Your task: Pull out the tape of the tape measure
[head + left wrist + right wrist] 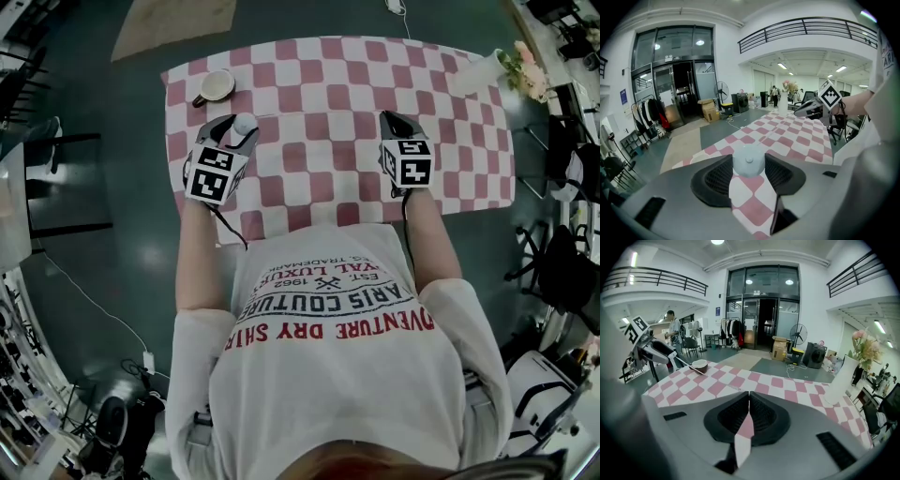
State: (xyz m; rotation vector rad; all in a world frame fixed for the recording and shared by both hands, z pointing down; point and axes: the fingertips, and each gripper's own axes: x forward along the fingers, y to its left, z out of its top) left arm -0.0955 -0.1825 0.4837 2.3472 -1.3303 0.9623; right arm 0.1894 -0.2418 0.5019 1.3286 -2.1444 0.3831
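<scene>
The tape measure (246, 122) (748, 161) is a small round white case with a button at its middle. My left gripper (236, 127) (748, 165) is shut on it, one pad on each side, above the left part of the pink-and-white checked table (337, 84). No pulled-out tape shows. My right gripper (392, 117) (749, 397) hangs over the right-hand middle of the table, about level with the left one. Its jaws are shut and I see nothing between them. The two grippers are well apart.
A brown-and-white cup (217, 86) (699, 365) stands at the table's far left corner, just beyond the left gripper. A white vase with pink flowers (480, 71) (840, 380) stands at the far right corner. The person's body is against the near edge.
</scene>
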